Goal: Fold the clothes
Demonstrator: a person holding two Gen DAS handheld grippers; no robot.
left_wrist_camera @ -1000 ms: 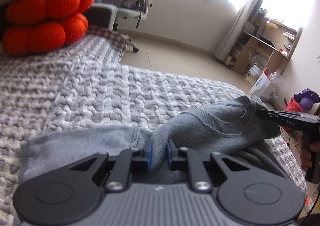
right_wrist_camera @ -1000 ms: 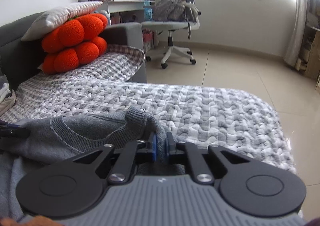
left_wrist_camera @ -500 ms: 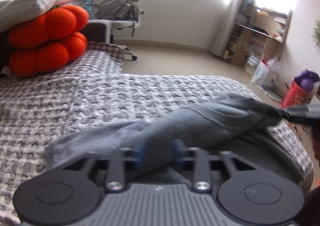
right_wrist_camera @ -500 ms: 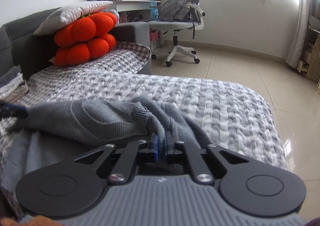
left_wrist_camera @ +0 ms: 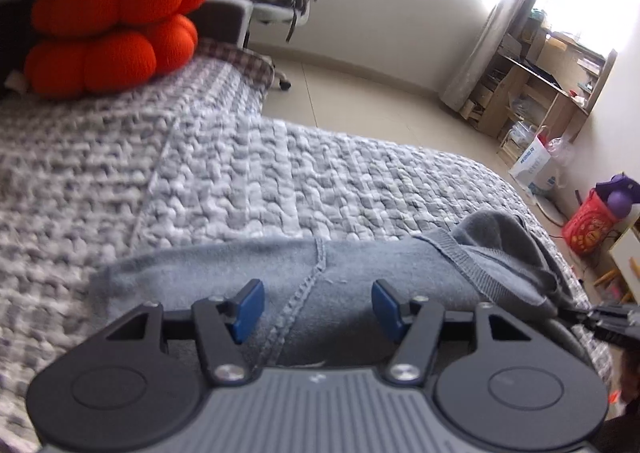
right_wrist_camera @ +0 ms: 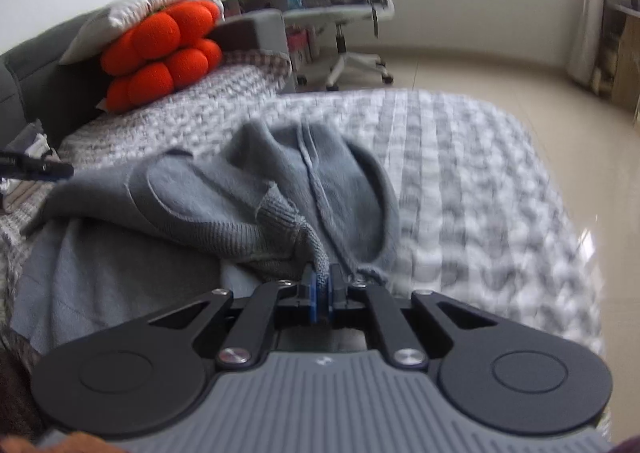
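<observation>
Sweater (left_wrist_camera: 360, 273): grey knit, lying at the near edge of the quilted bed cover (left_wrist_camera: 240, 181), one part doubled over the body.
Left gripper (left_wrist_camera: 318, 307): jaws opening, blue pads clear of the cloth lying between them.
Right gripper (right_wrist_camera: 322, 295): clamped on a ribbed edge at the near right.
Done: a first fold looks laid.
Left: right side not yet released; bunched cloth needs flattening, further folds likely.
</observation>
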